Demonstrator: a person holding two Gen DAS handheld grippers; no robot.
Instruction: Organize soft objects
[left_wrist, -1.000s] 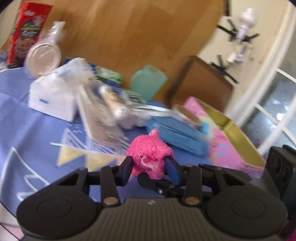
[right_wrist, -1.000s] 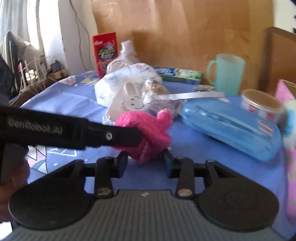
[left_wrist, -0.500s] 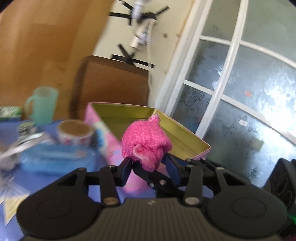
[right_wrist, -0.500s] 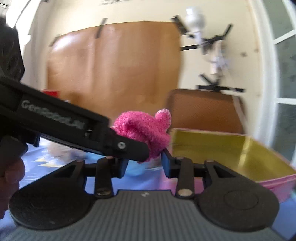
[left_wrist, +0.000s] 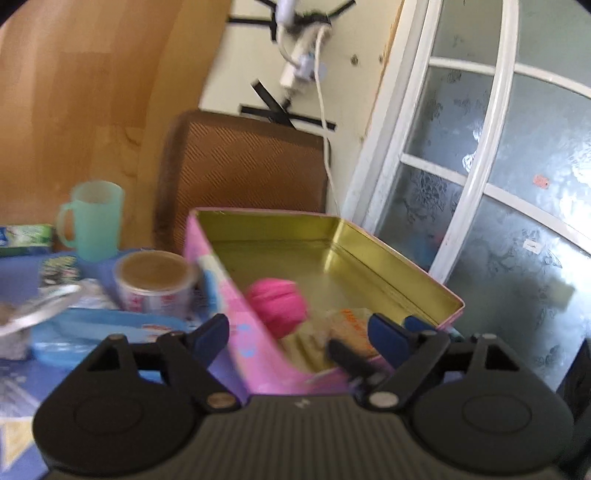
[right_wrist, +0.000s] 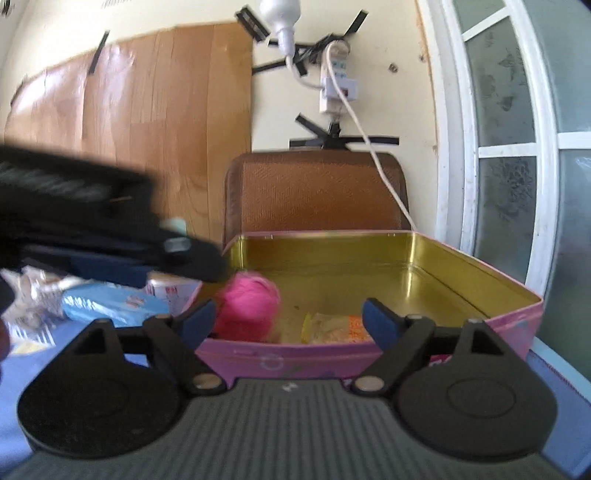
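1. Left wrist view: the left tool (left_wrist: 297, 334) hangs over the near corner of an open pink tin (left_wrist: 236, 295), its blue pads (left_wrist: 384, 334) spread wide with nothing pressed between them; its jaws have just been opening.
2. A pink plush (left_wrist: 277, 306), blurred, sits inside the tin against the left wall, clear of both pads.
3. A yellow-and-orange packet (left_wrist: 347, 325) lies on the tin's gold floor just right of the plush.
4. Left of the tin, on the blue surface (left_wrist: 18, 373), stand a can (left_wrist: 155, 280) and a green mug (left_wrist: 96, 218); a blue pack (left_wrist: 107, 332) lies in front of the can.
5. A brown chair back (left_wrist: 247, 173) rises behind the tin; glazed door panes (left_wrist: 517, 184) fill the right side.
6. Right wrist view: the right tool (right_wrist: 288, 323) faces the tin's (right_wrist: 517, 314) front wall, its jaws wide apart and gripping nothing; they too have just been opening.
7. The plush (right_wrist: 247, 308) rests in the tin's left front corner, beyond the left pad (right_wrist: 195, 323) and not touching it.
8. The packet (right_wrist: 332, 326) lies beside it on the tin floor.
9. The left tool's black body (right_wrist: 110, 236), blurred, reaches in from the left edge, its tip just above the plush.
10. The chair back (right_wrist: 314, 192) and a wall-taped power strip (right_wrist: 336, 92) stand behind.
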